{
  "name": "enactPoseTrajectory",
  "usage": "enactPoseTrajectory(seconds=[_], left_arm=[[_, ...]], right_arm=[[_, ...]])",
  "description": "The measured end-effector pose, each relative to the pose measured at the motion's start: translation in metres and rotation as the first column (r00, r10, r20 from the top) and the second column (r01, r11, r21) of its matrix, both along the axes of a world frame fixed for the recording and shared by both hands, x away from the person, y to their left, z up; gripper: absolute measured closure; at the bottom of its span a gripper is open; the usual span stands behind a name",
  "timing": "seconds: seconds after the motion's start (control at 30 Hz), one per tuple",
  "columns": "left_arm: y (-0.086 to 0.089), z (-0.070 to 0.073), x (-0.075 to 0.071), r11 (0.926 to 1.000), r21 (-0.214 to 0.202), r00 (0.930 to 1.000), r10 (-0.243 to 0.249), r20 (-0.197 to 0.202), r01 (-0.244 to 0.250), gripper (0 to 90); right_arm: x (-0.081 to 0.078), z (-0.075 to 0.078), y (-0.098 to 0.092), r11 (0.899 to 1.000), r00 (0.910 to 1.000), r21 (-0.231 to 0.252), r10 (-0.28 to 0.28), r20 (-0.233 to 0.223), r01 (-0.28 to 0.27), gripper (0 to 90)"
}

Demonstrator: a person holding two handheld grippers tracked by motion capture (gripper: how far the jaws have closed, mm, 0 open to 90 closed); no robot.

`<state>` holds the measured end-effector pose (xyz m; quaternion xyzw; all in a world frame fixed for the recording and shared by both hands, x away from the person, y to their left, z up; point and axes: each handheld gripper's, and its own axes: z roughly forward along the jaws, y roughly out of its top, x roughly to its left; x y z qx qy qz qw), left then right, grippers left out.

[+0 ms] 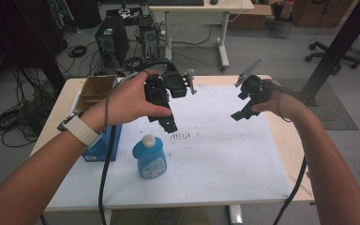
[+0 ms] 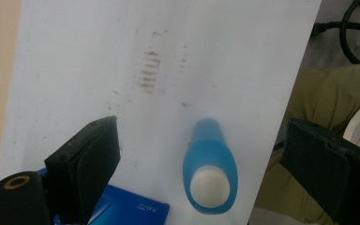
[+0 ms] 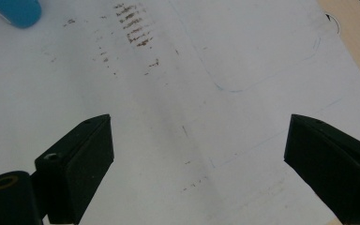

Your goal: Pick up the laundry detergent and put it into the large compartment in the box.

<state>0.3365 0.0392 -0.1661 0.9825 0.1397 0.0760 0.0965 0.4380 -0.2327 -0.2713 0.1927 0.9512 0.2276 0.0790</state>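
Hovering above the blue bottle (image 1: 149, 157) — left tongs (image 1: 170, 125) (jaws apart).

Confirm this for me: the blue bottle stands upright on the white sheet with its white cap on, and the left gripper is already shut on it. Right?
Not quite. The left gripper is open, its jaws standing wide apart above the blue bottle and not touching it, as the left gripper view shows. The rest holds: the bottle stands upright on the white sheet with its white cap on.

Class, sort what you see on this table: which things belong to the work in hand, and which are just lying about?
In the work:
blue bottle
left gripper, jaws open above it

Lying about:
blue box
cardboard box
right gripper, open over bare white sheet
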Motion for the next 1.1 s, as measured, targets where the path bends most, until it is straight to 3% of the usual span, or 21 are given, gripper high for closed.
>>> enactPoseTrajectory(seconds=[1.1], left_arm=[[0.0006, 0.0079, -0.0081, 0.9989, -0.012, 0.9987, 0.047, 0.02, -0.046, 10.4]], right_arm=[[-0.0016, 0.0001, 0.0019, 1.0, 0.9999, -0.001, 0.009, 0.012, -0.009, 8.2]])
